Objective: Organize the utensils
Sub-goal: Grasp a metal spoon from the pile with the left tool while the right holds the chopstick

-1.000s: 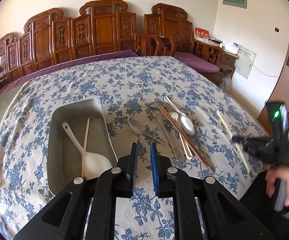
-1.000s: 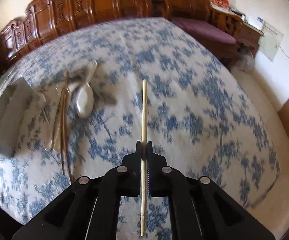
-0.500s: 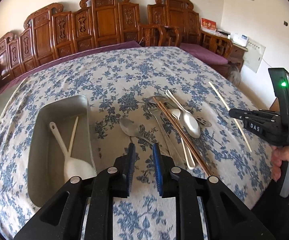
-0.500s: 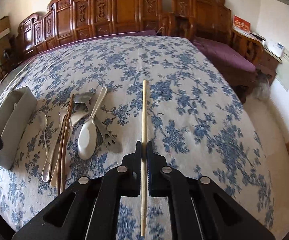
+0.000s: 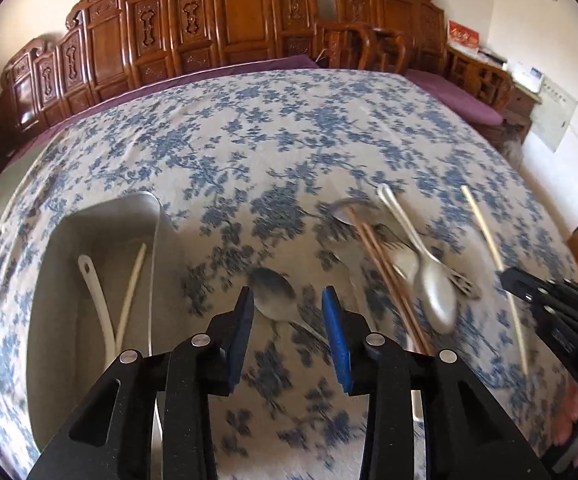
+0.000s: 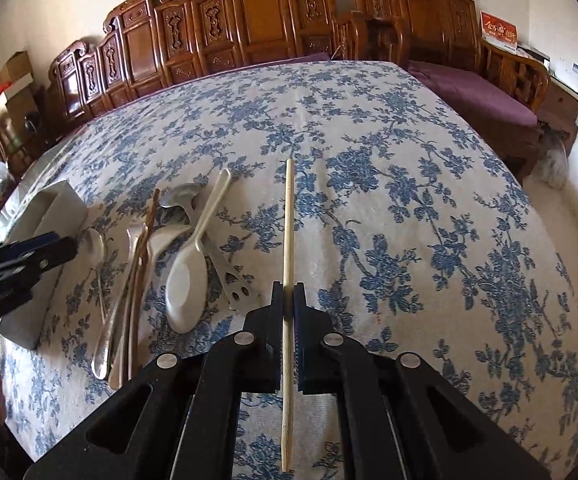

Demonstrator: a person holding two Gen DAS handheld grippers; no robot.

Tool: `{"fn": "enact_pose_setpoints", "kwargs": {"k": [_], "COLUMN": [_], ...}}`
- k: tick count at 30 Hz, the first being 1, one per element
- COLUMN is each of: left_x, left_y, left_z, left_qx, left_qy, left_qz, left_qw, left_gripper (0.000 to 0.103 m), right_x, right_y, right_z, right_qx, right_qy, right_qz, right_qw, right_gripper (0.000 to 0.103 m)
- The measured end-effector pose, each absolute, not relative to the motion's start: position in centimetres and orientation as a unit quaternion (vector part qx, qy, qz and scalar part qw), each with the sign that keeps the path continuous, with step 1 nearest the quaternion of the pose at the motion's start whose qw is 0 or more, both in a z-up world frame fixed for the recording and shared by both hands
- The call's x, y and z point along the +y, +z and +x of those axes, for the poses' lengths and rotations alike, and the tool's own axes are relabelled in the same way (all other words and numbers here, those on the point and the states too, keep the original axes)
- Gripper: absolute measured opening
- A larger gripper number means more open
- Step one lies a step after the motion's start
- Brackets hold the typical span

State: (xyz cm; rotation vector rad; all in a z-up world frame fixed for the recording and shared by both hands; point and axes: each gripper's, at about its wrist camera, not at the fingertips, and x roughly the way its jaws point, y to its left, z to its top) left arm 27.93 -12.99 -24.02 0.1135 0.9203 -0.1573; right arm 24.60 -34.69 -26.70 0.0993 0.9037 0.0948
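Two grippers: both were in view above a table covered by a blue-flowered cloth [image 6: 409, 184].
Left gripper [image 5: 287, 300]: its jaws stood wide apart, holding nothing, over the near part of the table.
Metal spoon [image 5: 273, 294]: it lay on the cloth directly ahead of the left gripper, its bowl showing in the gap between the two blue-padded fingers [image 5: 335, 332], handle running back toward the near edge; whether the fingers touched it could not be told.
Metal tray [image 5: 157, 216]: it sat on the cloth to the left of the left gripper, toward the table's left edge.
Tray contents: a white plastic spoon [image 5: 95, 292] and one pale chopstick [image 5: 131, 284] lay inside, close together.
Right gripper [image 6: 288, 292]: its jaws were closed narrowly on a second pale chopstick [image 6: 288, 216], gripped partway along so that the stick pointed toward the far edge and its rear end stuck out behind the fingers.
Utensil pile [image 6: 161, 248]: it lay on the cloth between the two grippers, to the left of the held chopstick and apart from it.
Pile contents: a large metal spoon [image 6: 187, 280], brown chopsticks [image 6: 141, 256], a slotted utensil handle [image 6: 237, 286] and further overlapping metal spoons.
Background: carved wooden chairs [image 6: 249, 24] lined the far edge of the table.
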Motion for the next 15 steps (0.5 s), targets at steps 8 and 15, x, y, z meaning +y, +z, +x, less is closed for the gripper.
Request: {"fn": "enact_pose_setpoints", "kwargs": {"k": [8, 15], "left_x": [-12.8, -13.9], "left_y": [-26.0, -27.0], "left_z": [30.4, 31.2], "left_qx": [0.474, 0.49], "left_qy": [-0.059, -0.063], "left_qz": [0.075, 0.108], "left_qw": [0.875, 0.863], "left_gripper": [0.033, 0.029], "right_x": [-35.6, -35.9], "right_y": [-26.9, -27.0], "right_z": [24.8, 24.8], "right_qx": [0.434, 0.435], "right_qy": [0.043, 0.044], "right_qz": [0.068, 0.07], "right_qw": [0.897, 0.897], "right_gripper": [0.006, 0.006]}}
